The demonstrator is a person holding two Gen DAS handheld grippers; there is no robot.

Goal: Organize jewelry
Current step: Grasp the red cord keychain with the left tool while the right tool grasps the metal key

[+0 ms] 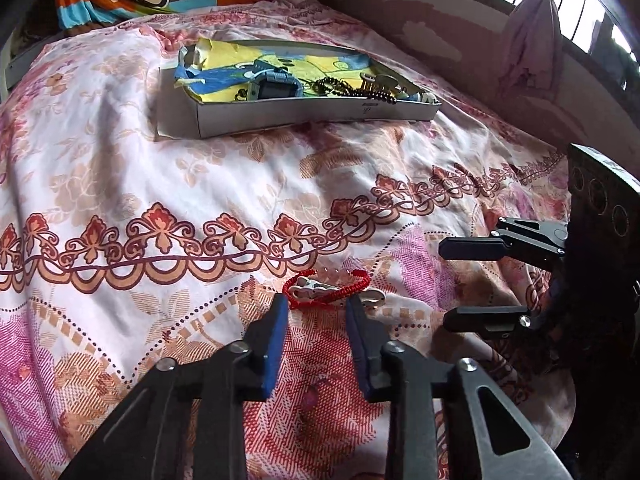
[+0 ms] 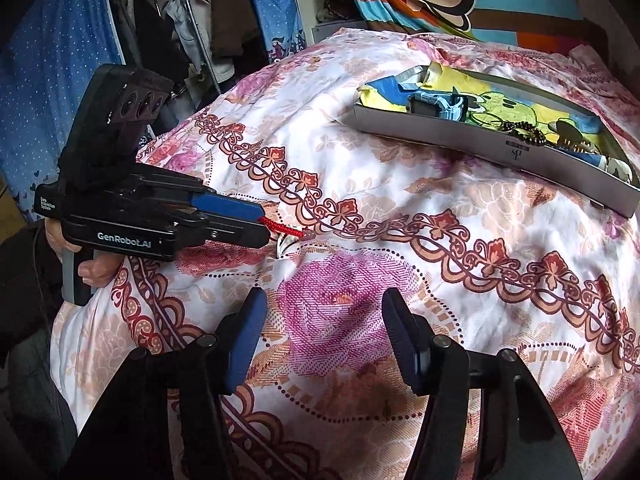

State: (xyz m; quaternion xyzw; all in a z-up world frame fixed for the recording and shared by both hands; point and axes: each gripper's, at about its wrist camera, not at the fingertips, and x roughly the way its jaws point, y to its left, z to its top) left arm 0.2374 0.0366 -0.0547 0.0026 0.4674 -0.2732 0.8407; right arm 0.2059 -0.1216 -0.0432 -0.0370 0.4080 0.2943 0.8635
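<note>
Looking along the left gripper (image 1: 316,304), a red braided bracelet (image 1: 328,286) is seen on the flowered bedspread (image 1: 200,168), right at the tips of the blue pads (image 1: 276,340). Its long side is laid across the jaws, from one pad to the other. The jaws are partly closed and the pads are not seen pressing it, so nothing is held yet. The right gripper (image 1: 470,284) is seen off to the side, released and empty. From the right wrist, the left gripper (image 2: 262,222) is shown touching the red bracelet (image 2: 286,232), while the right gripper (image 2: 320,340) is kept farther back. The cardboard box (image 2: 500,140) with other jewelry is set well beyond.
</note>
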